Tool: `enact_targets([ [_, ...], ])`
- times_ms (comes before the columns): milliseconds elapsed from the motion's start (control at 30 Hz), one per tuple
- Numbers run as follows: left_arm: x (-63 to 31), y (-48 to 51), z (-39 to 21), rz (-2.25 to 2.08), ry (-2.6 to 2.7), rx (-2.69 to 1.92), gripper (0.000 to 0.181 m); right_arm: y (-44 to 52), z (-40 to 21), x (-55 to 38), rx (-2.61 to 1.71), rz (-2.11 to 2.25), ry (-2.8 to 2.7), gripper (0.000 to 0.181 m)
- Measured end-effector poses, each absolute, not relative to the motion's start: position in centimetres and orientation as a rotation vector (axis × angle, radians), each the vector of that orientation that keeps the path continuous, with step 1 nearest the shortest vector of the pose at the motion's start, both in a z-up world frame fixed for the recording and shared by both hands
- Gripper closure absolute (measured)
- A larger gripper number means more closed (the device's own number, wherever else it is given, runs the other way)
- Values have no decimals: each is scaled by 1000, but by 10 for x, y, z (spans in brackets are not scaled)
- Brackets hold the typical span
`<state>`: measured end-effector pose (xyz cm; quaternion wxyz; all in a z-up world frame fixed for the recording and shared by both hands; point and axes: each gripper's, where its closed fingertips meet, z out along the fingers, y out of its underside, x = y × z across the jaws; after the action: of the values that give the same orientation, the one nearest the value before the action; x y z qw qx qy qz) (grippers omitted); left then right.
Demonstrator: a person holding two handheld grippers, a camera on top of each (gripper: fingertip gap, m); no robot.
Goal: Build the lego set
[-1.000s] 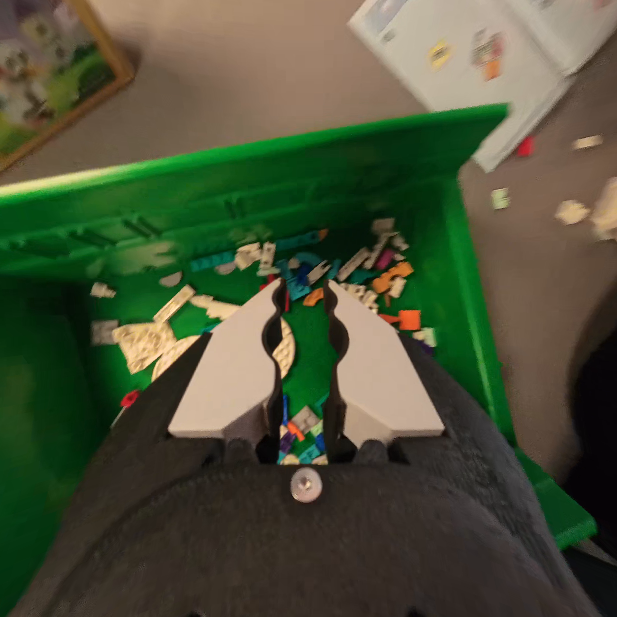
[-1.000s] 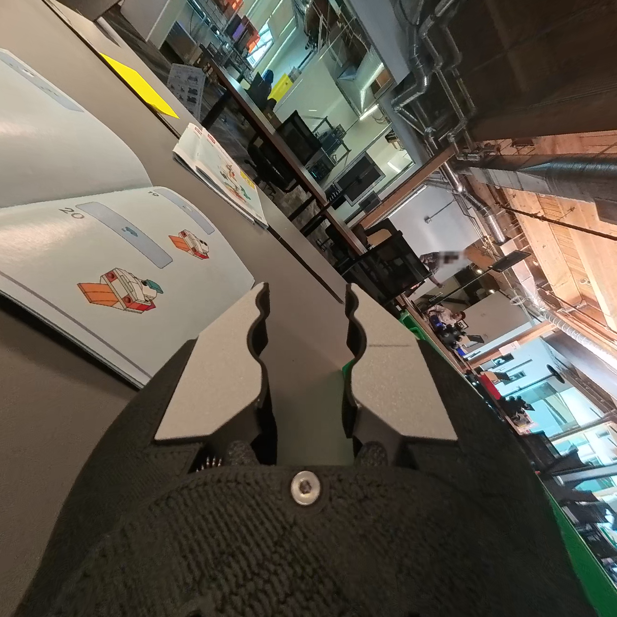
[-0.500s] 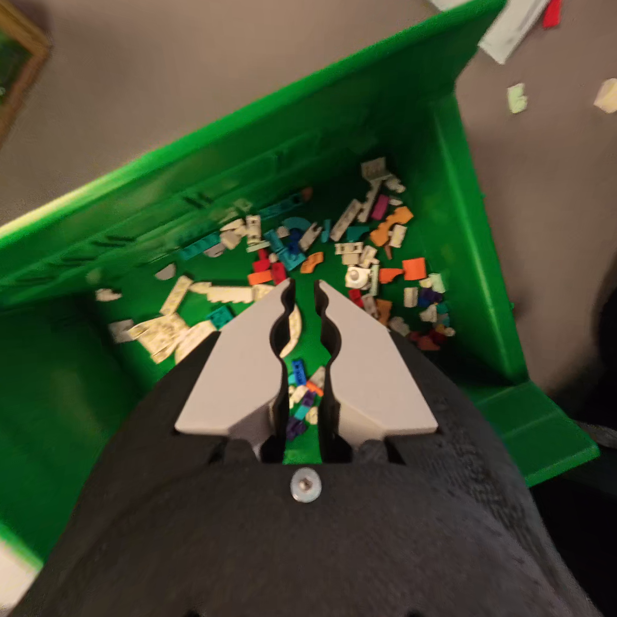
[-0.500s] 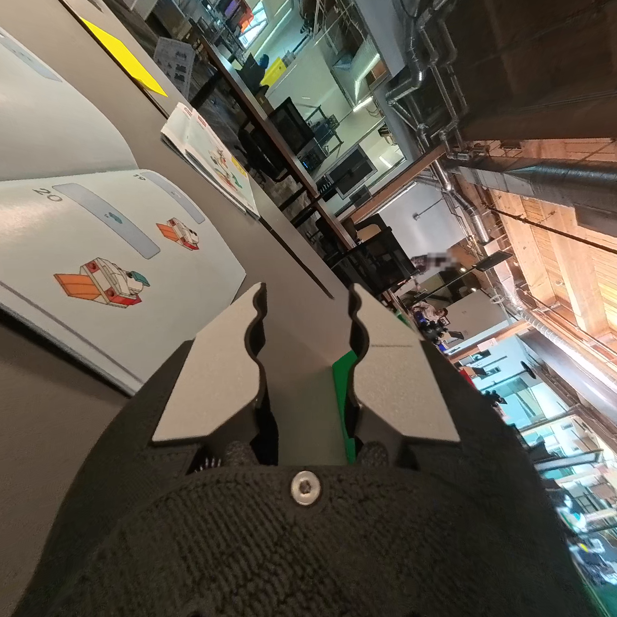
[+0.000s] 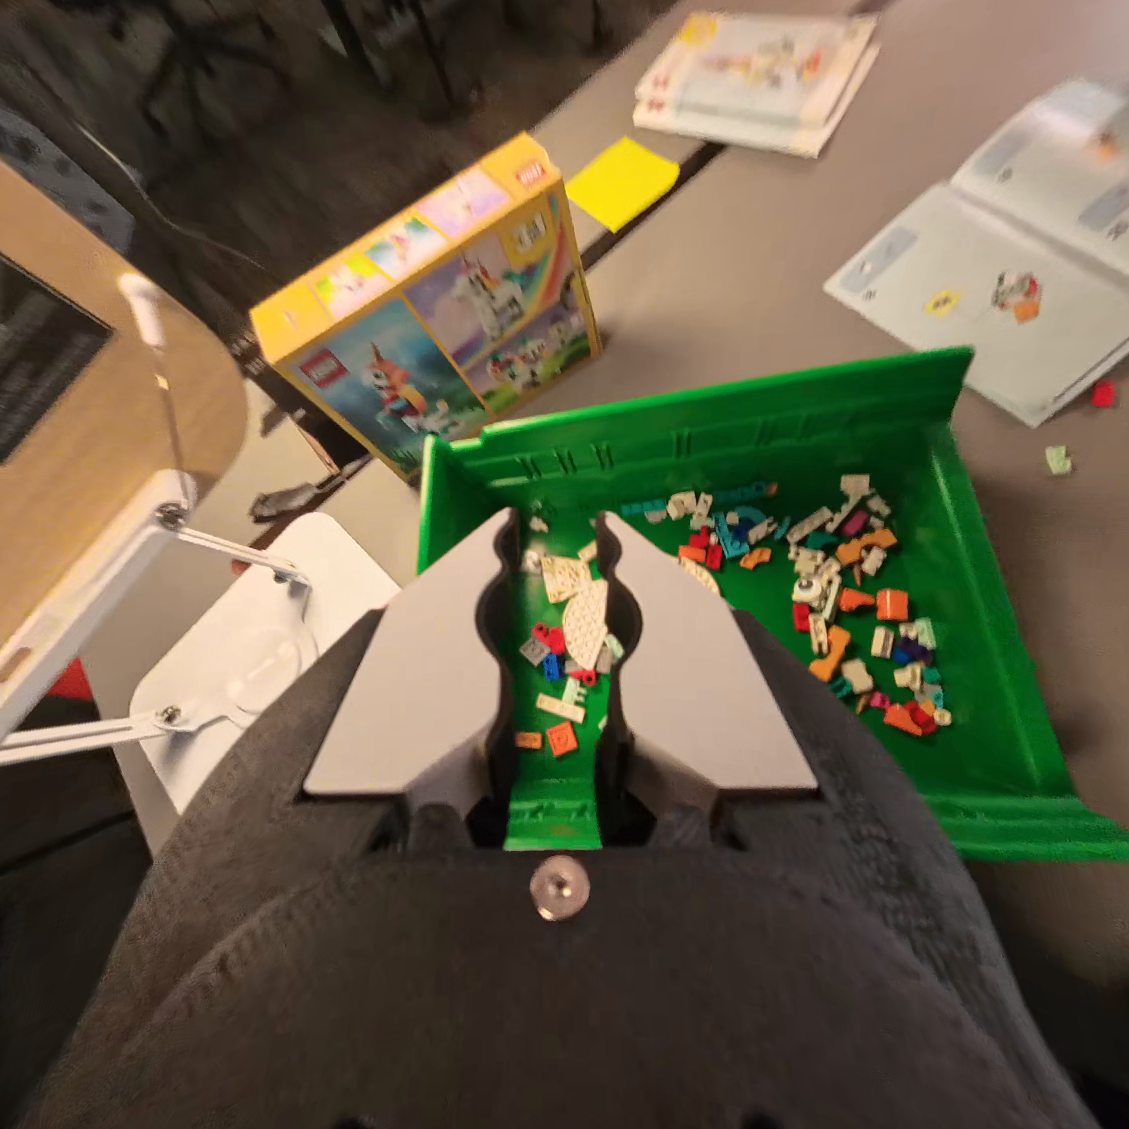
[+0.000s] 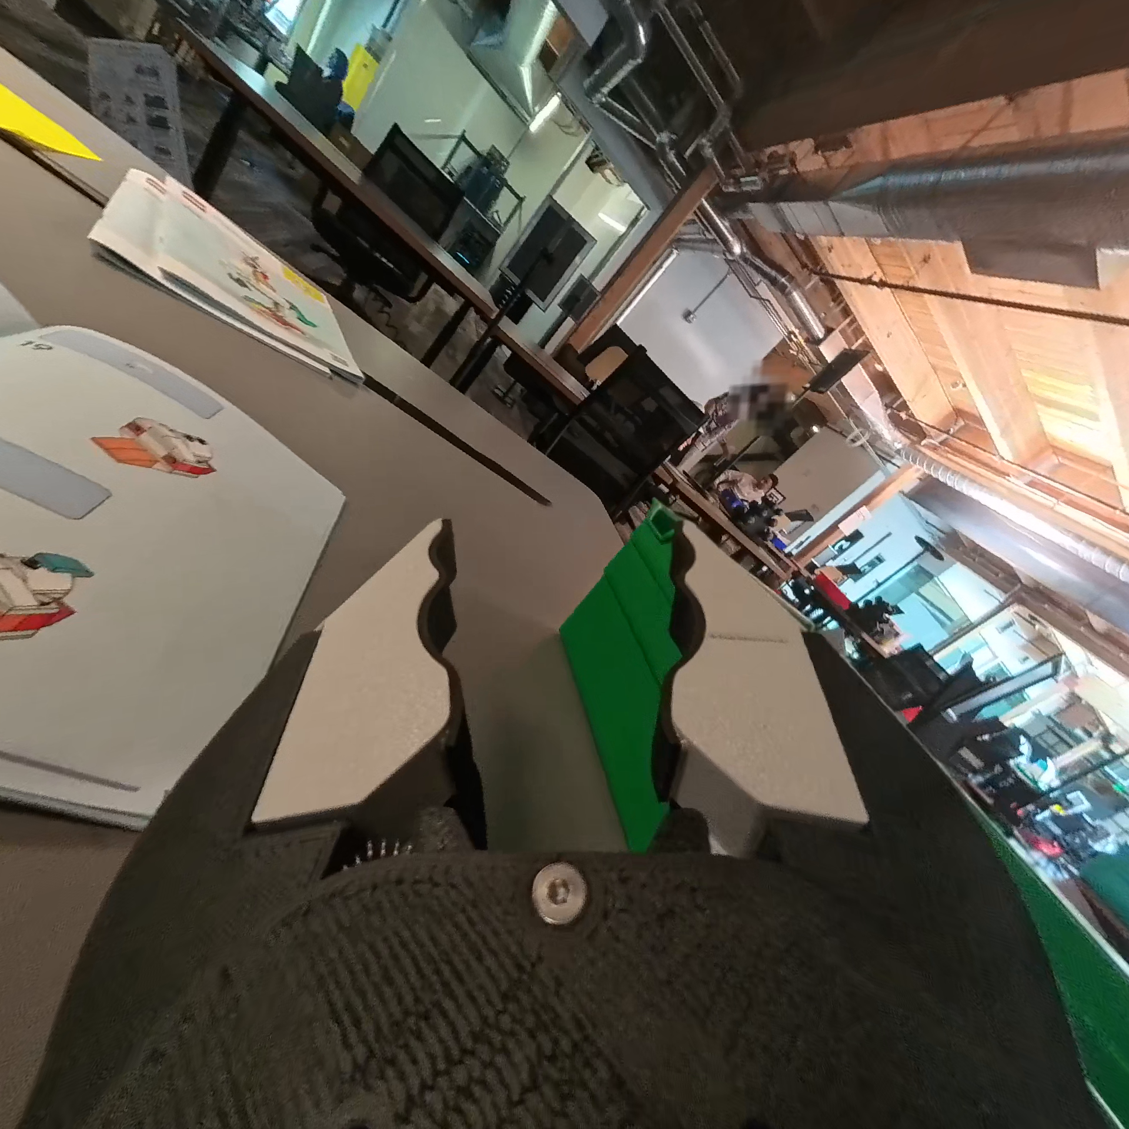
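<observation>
The green bin sits on the table, loose lego pieces scattered inside. The left gripper hovers above, fingers narrowly parted, empty; the right gripper waits wider, empty. Crowded pieces risk a double pick.

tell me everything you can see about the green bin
The green bin is a shallow, open-topped tray of what looks like moulded plastic, with ribbed inner walls and a flared rim. It sits flat on the grey table, beside the yellow lego box and near the open instruction booklet. Loose lego pieces, white, orange, red and teal, are scattered across its floor. The left gripper hangs open above it, holding nothing.
</observation>
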<state>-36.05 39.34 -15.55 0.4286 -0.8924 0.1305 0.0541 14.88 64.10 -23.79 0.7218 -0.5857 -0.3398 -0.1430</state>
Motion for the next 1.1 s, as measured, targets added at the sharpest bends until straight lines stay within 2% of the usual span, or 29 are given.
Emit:
enact_targets([
  [100,-344,401,-122,-7,272,-2038,152,646,-238,157,-1328,-314,-703,109],
  [200,-322,396,-85,-205,271,-1836,130,648,-237,162,-1341,-315,-671,109],
  [333,-322,384,-63,-185,268,-1725,92,647,-234,164,-1329,-322,-652,109],
  [500,-330,377,-50,-31,309,-1643,85,645,-230,166,-1303,-343,-645,114],
  [700,-342,375,-57,108,358,-1642,80,641,-226,171,-1284,-369,-626,129],
  [800,-324,369,-62,-39,441,-1634,82,642,-228,177,-1301,-387,-610,154],
  [967,-315,358,-50,-230,424,-1562,83,643,-229,185,-1322,-401,-578,165],
  [1100,-302,349,-63,-381,485,-1586,76,644,-228,188,-1325,-404,-558,167],
])
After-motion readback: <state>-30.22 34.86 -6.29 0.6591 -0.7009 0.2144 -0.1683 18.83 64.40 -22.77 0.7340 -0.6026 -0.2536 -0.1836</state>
